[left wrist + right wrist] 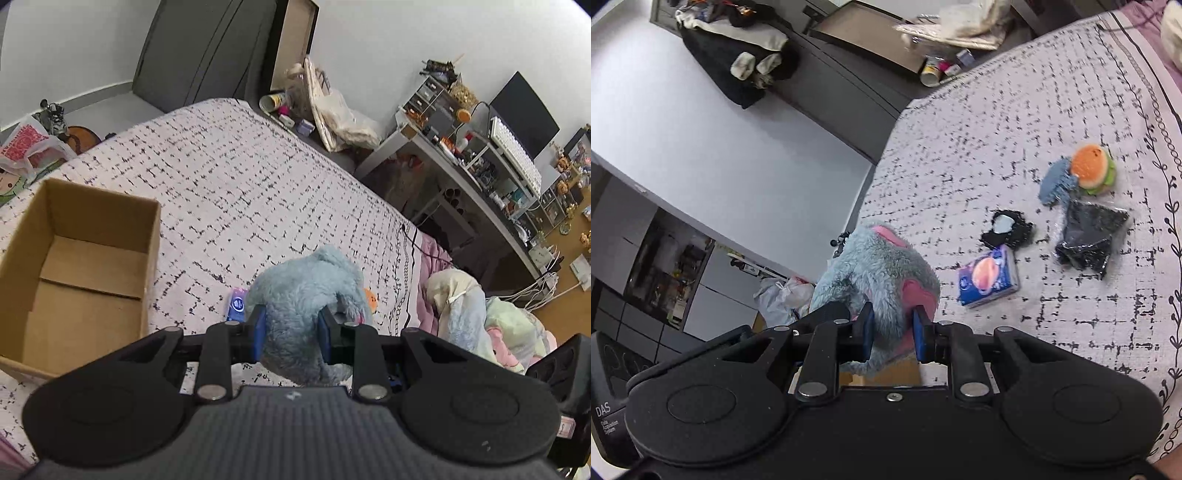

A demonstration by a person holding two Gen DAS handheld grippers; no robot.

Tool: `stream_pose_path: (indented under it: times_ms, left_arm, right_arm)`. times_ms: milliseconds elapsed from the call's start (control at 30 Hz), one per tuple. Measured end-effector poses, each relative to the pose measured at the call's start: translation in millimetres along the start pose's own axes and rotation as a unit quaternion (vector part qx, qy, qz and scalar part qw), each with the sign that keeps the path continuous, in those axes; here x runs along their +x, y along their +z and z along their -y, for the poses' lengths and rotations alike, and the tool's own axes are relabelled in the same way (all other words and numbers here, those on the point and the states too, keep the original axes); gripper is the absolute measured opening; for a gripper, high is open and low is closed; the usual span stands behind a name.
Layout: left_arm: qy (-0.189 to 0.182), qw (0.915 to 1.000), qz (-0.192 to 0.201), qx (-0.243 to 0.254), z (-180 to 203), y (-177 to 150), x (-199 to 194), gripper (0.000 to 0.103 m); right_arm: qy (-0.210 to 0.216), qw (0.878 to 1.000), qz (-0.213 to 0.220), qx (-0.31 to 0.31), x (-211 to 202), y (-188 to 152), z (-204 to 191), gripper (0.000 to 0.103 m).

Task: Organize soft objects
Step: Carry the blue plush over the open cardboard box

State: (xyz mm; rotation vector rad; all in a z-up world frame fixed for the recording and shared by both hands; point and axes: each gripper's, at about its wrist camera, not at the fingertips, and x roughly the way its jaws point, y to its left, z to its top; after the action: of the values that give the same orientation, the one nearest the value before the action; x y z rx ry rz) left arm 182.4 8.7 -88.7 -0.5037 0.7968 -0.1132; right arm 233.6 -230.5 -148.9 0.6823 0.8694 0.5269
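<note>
Your left tool [291,330] and right tool [893,334] both clamp the blue plush toy [306,295] above the bed [229,177], beside the cardboard box [74,273].

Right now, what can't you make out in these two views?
- Fluffy blue-grey plush toy: its face, hidden by both claws, left claw and right claw, in both views.
- Brown cardboard box: near corner, cut off in the left view.
- Shiny black plastic packet: contents, blurred, right view.
</note>
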Motion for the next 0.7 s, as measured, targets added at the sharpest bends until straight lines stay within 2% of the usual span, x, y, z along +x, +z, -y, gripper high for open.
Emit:
stream_pose_path:
  times_ms: [267, 700]
  left_arm:
    - [0.000, 0.9997, 0.023, 0.010, -5.4, 5.3, -23.9, 0.028]
    - [0.001, 0.9990, 0.040, -0.019, -49.2, 16.1, -45.1, 0.028]
  right_arm:
    - [0.005, 1.000, 0.014, -0.013, 0.7, -7.2, -25.2, 0.021]
    - [0.008, 0.999, 0.008, -0.030, 26.2, -24.7, -62.2, 0.022]
